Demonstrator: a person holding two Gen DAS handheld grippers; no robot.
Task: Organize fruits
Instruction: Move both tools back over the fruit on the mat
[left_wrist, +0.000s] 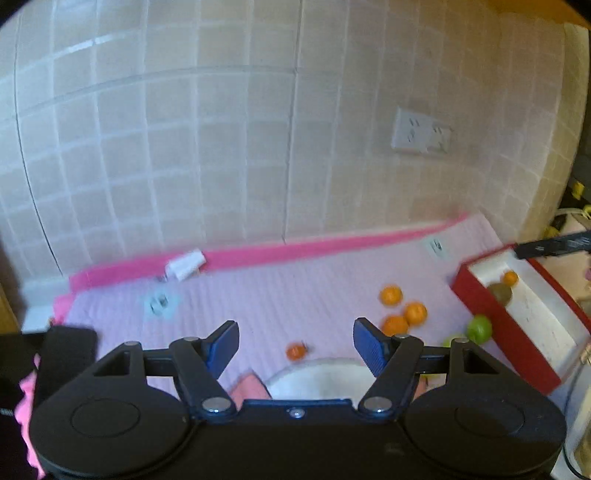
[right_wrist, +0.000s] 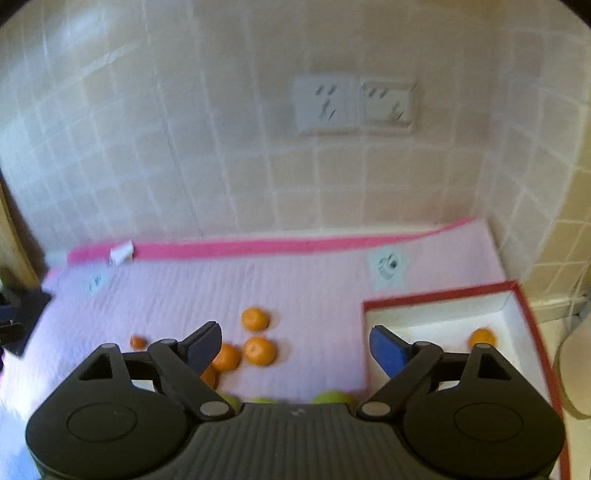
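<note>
Several small oranges (left_wrist: 402, 308) lie on a pale pink mat (left_wrist: 277, 291); they also show in the right wrist view (right_wrist: 258, 349). A smaller orange (left_wrist: 296, 351) lies apart, nearer my left gripper. Green fruits (left_wrist: 479, 328) lie beside a red box with a white inside (left_wrist: 535, 314). The box (right_wrist: 443, 317) holds an orange (right_wrist: 482, 338) and a brown fruit (left_wrist: 500, 291). My left gripper (left_wrist: 295, 349) is open and empty above a white bowl (left_wrist: 314, 380). My right gripper (right_wrist: 295, 349) is open and empty, above the mat at the box's left edge.
A tiled wall with a double socket (right_wrist: 356, 105) rises behind the mat. A white clip-like object (left_wrist: 184, 264) lies at the mat's far pink edge. A dark object (left_wrist: 62, 354) stands at the left. A pale container (right_wrist: 574, 376) stands to the right of the box.
</note>
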